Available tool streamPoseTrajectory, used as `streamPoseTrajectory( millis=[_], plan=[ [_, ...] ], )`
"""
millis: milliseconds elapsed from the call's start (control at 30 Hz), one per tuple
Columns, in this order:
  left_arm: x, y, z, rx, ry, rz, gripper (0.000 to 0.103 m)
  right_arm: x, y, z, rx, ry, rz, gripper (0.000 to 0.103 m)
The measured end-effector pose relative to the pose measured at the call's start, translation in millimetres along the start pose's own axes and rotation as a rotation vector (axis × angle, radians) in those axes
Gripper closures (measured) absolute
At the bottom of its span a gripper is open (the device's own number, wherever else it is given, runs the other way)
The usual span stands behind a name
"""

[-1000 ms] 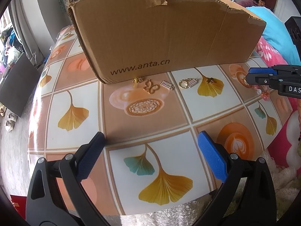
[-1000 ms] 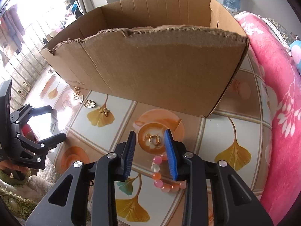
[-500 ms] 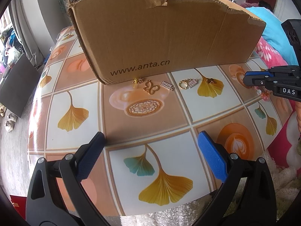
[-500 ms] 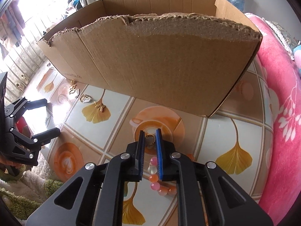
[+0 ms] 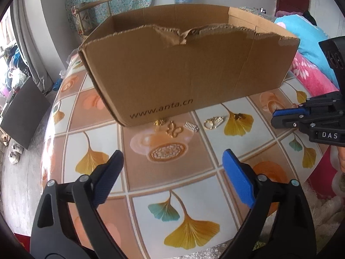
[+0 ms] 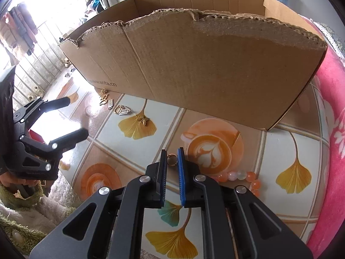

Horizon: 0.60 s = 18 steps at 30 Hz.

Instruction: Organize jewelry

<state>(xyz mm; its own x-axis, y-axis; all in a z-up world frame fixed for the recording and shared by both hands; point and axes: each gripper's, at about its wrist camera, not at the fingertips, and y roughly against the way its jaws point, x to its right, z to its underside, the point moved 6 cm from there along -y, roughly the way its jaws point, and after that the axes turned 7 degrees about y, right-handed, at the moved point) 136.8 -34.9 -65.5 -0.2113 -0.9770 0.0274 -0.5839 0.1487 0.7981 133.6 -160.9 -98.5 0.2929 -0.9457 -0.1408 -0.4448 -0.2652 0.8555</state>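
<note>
An open cardboard box [image 5: 183,75] [image 6: 204,64] stands on the tiled table [image 5: 172,185]. Along its front wall lie several small gold and silver pieces: a gold openwork charm [image 5: 173,129], a silver bar [image 5: 190,127], a ring with a fan charm [image 5: 213,122] [image 6: 121,110] and a gold butterfly [image 5: 239,116] [image 6: 142,120]. My left gripper [image 5: 172,164] hovers short of them; its jaws are closing with nothing between them. My right gripper [image 6: 171,157] [image 5: 275,117] is shut on a gold ring [image 6: 172,159] at its fingertips. An orange and white bead bracelet [image 6: 237,176] lies beside its right finger.
Pink bedding [image 6: 332,129] borders the table on the right, with a blue blanket [image 5: 306,36] behind it. A fluffy white cloth [image 5: 323,211] lies along the near edge. A hand in a green sleeve [image 6: 19,185] holds the left gripper. The floor drops away at the left.
The right gripper's jaws have closed from well apart onto the gold ring, and the bracelet now shows to its right. The left view has tilted up, showing the box's inside; its jaws stand slightly narrower.
</note>
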Motion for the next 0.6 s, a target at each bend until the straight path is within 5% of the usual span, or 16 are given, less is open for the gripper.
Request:
streamPoseTrajectory(
  millis=[400,600],
  plan=[
    [33,-24,-30,-0.014,-0.113,0.126,0.083,14,4,3,0.006,-0.01,-0.024,0.093],
    [41,-34,-25,-0.053,-0.142,0.147,0.087,19,6,4,0.012,-0.018,-0.037,0.093]
  ],
)
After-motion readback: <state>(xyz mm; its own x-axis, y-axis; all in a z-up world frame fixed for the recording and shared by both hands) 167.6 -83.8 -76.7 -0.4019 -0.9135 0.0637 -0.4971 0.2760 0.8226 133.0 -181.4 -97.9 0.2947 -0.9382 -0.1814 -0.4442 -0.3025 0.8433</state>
